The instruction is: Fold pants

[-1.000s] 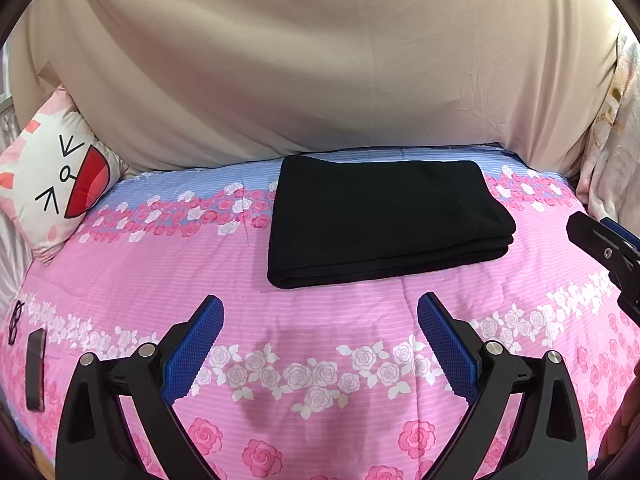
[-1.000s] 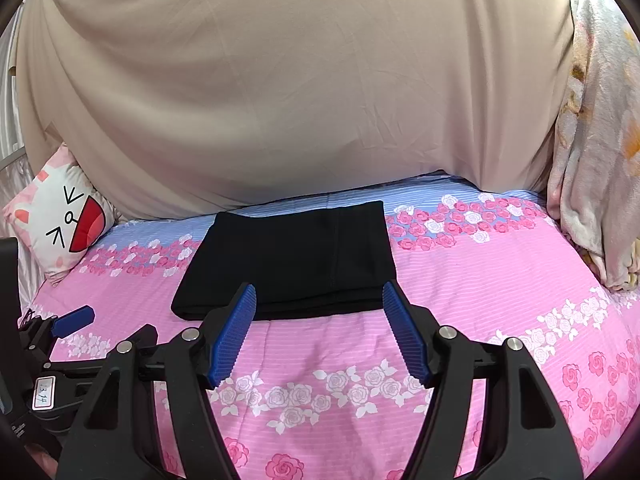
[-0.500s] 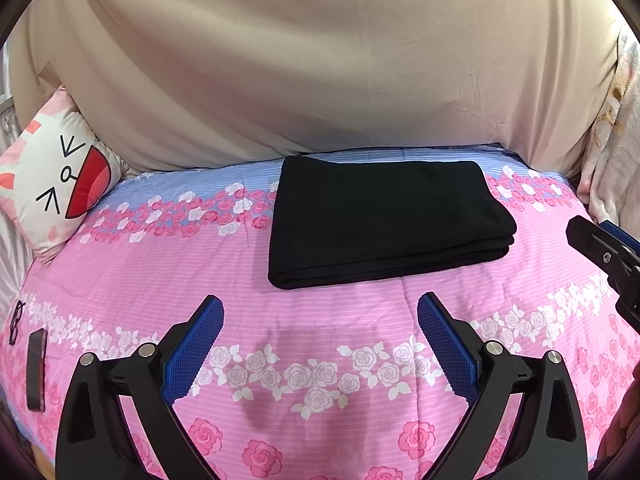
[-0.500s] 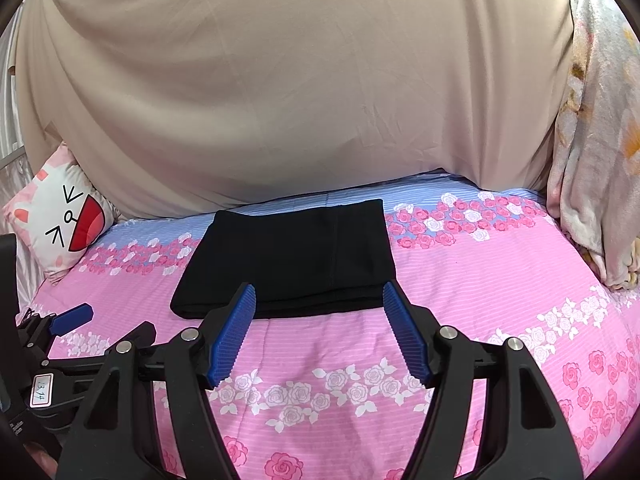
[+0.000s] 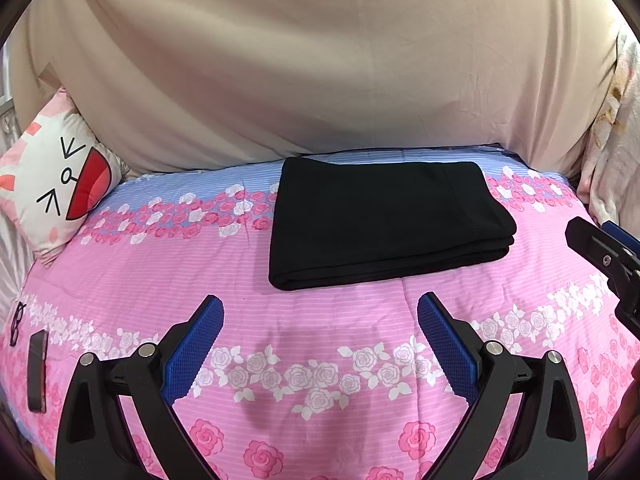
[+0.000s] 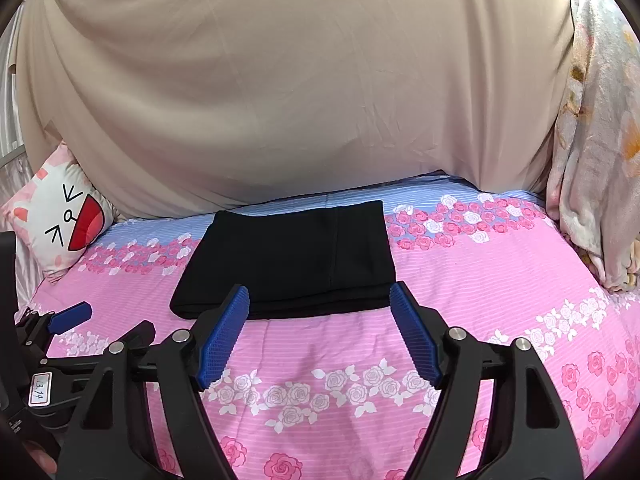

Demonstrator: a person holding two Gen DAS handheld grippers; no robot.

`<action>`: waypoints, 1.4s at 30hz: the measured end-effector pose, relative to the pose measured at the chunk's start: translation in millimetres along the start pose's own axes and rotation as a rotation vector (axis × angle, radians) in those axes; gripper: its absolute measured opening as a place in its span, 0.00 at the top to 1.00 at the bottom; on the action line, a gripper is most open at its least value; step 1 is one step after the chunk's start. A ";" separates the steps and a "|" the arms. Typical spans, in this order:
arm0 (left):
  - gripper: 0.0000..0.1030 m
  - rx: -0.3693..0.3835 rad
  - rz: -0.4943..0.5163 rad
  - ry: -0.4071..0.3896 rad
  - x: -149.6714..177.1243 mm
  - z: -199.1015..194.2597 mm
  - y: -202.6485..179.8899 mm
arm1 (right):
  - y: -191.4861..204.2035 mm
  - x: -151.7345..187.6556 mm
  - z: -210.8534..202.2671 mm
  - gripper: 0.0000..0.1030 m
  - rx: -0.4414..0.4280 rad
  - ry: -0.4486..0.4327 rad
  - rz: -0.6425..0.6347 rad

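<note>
Right wrist: right tool (image 6: 320,332) opening, empty.

Two wrist fisheyes, side by side, low over bed (image 5: 328,312), facing beige sheet (image 6: 304,92); both share folded black pants (image 5: 384,216).

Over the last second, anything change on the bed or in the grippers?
Only the right gripper: its jaws are opening a little wider, with nothing between them. The folded black pants lie as before on the pink bedspread, and the left gripper stays open and empty, in the same place.
</note>
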State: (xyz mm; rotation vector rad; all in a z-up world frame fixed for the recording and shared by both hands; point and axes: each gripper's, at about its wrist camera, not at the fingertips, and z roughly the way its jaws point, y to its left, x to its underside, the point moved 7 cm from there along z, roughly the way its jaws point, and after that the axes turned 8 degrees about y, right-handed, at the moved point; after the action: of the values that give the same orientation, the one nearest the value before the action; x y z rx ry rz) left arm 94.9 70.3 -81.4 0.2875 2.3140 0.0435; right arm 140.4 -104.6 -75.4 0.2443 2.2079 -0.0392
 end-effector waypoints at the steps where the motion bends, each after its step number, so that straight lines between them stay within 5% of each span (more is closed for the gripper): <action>1: 0.07 0.003 0.001 0.000 0.0 -0.2 0.0 | 0.3 0.0 0.2 0.31 0.000 0.001 0.000; 31: 0.08 0.010 0.020 -0.020 -0.4 -0.4 -0.2 | 0.6 1.7 2.7 0.31 0.002 0.007 -0.002; 38: 0.28 -0.021 0.022 -0.014 -0.8 0.8 3.7 | -0.3 1.8 3.0 0.31 0.004 0.008 -0.001; 42: 0.28 -0.002 0.020 0.009 1.5 4.4 3.9 | -1.5 3.2 4.0 0.31 0.006 0.010 0.002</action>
State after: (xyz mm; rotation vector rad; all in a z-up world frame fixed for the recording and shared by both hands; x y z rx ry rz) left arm 97.8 74.2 -85.0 0.3098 2.3201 0.0574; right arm 141.4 -106.0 -80.4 0.2506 2.2173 -0.0429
